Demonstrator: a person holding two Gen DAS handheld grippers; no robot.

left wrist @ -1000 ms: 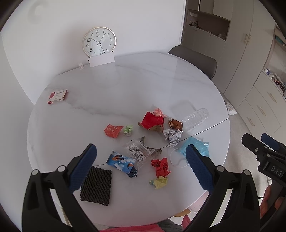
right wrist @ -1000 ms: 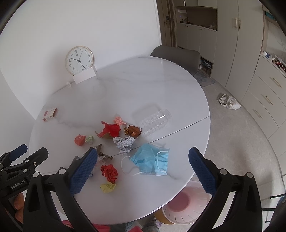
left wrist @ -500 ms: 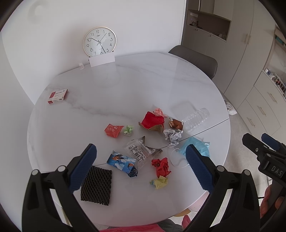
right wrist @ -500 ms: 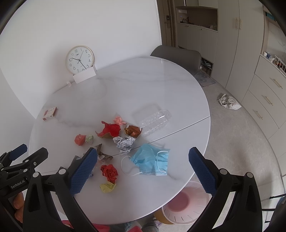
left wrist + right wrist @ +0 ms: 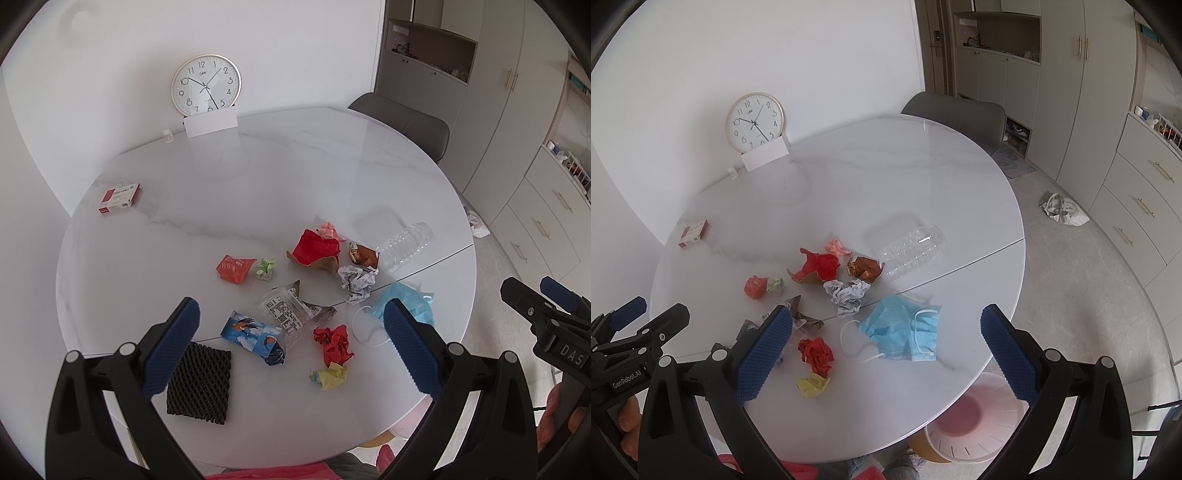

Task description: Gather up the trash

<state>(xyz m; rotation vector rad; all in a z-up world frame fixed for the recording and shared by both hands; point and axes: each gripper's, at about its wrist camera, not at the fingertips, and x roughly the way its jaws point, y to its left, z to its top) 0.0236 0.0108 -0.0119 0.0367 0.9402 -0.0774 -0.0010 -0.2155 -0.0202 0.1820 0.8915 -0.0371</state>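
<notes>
White marble covers the round table [image 5: 258, 177], where the trash lies scattered near the front edge: a blue face mask [image 5: 905, 328], a red paper ball [image 5: 816, 354], a clear plastic bottle [image 5: 912, 249] and a grey paper wad [image 5: 847, 295]. Both the left gripper [image 5: 291, 332] and the right gripper [image 5: 886, 336] hover above the litter, jaws spread wide and holding nothing. Beside the table, on the floor, stands a pink bin [image 5: 975, 424].
</notes>
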